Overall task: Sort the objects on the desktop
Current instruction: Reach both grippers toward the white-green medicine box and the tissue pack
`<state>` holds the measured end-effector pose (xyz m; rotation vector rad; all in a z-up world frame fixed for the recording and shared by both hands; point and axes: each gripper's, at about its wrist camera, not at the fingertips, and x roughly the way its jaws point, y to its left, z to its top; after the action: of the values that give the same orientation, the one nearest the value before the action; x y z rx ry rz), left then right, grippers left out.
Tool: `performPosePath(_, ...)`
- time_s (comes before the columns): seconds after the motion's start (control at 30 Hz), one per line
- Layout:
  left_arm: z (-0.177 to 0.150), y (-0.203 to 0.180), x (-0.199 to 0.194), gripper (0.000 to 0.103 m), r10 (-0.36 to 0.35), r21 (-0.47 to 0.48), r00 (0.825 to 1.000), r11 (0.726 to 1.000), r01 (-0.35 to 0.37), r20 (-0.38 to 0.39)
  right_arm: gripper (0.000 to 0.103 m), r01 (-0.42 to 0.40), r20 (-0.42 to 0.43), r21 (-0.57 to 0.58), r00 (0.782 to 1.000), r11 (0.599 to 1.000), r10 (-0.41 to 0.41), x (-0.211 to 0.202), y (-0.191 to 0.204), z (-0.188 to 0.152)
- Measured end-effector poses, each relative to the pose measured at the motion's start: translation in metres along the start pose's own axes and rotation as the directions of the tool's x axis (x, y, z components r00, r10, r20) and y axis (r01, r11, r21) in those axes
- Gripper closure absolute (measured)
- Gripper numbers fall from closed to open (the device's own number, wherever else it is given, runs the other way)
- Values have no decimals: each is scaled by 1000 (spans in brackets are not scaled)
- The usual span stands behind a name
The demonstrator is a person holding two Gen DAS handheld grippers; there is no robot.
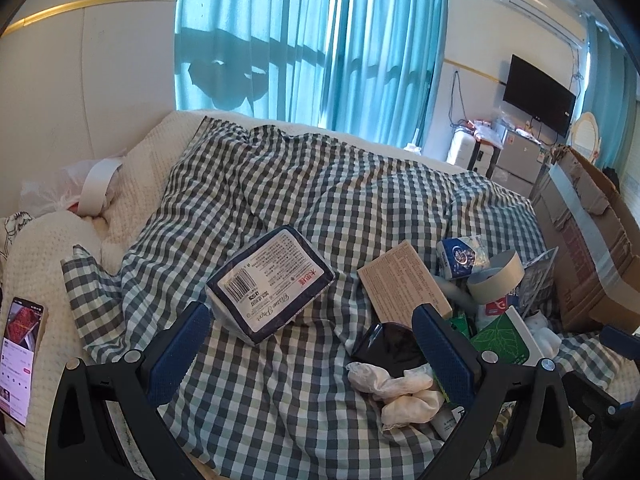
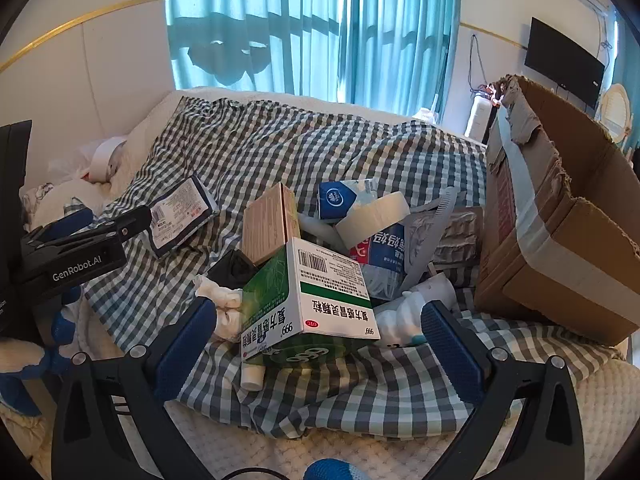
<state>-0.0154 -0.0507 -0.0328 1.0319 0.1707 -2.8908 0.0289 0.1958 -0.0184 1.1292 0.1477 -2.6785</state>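
On the far left, a lit phone (image 1: 18, 360) lies on the cream blanket (image 1: 44, 280), its screen too small to read. Moving right, the left gripper (image 1: 312, 356) hangs over the checked cloth (image 1: 280, 184), fingers spread wide and grasping nothing. Just beyond it sits a tissue pack (image 1: 270, 282), barcode up, with script reading "Tissue Paper". Right again, a tan box (image 1: 402, 286) with fine print I cannot read leans on the pile, crumpled white tissue (image 1: 400, 390) near its foot. The right gripper (image 2: 320, 350) is released too, jaws gaping, and the green-and-white medicine box (image 2: 310, 304) lies between the pads without being pressed; it shows "999", a red "OTC" oval and a barcode. Behind it are a blue packet (image 2: 340, 198) and a tape roll (image 2: 374, 214). On the far right stands the torn cardboard carton (image 2: 560, 216), open. The left gripper's body reads "GenRobot.AI".
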Motion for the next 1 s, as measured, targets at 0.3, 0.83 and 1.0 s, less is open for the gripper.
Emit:
performPosePath(0.3,-4,-3,7,0,-10,12,1000,1000,11,-23,0,-15,-39,13,999,1000,16,12,-1,-2)
performPosePath(0.83,-15,11,44,0,-21,-27,994,999,19,-106,0,-24,-174,103,984,994,42,70,-25,-1)
performPosePath(1.0,-16,13,50,0,-15,-37,994,999,11,-111,0,-62,-191,111,978,992,82,82,-24,1)
